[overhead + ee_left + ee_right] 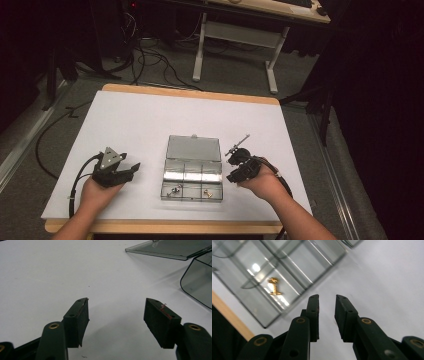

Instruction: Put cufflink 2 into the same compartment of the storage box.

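A clear plastic compartment box [168,186] lies mid-table with its lid [194,148] folded back flat. A small gold piece [209,191] sits in its front right compartment and a small silver piece [175,190] in its front left one. My right gripper [231,165] hovers just right of the box, jaws pointing toward it. In the right gripper view the right gripper [327,302] has a narrow gap with nothing in it, and the gold piece [273,286] shows beyond. My left gripper [131,169] rests left of the box, and in its own view it [116,315] stands wide open and empty.
The white table top [150,120] has a wooden edge [165,227] along the front. A thin grey rod-like piece [241,141] shows just beyond the right gripper. Cables and a desk frame [235,40] stand on the floor behind. The box lid [170,250] lies ahead-right of the left jaws.
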`<action>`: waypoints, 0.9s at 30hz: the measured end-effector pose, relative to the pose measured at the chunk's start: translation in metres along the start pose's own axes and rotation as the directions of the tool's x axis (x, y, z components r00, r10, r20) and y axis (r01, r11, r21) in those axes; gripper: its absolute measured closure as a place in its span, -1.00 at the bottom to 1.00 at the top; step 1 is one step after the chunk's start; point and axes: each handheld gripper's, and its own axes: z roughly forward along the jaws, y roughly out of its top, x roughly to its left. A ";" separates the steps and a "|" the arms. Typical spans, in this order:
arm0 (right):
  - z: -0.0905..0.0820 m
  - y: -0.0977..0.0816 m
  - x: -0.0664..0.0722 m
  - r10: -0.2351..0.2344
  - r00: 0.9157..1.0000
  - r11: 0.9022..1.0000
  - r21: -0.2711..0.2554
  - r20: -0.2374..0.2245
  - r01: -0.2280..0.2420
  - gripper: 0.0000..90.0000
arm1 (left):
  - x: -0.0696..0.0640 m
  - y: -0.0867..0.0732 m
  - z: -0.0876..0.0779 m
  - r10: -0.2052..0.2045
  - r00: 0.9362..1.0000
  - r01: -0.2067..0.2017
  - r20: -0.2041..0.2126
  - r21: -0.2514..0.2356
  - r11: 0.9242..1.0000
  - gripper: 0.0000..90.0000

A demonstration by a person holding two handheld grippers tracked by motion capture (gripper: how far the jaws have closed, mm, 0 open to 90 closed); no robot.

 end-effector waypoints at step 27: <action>0.040 -0.023 -0.022 0.061 0.997 0.996 0.068 0.039 -0.064 0.60 | -0.001 0.000 0.000 0.015 1.000 -0.015 0.002 0.007 1.000 -0.15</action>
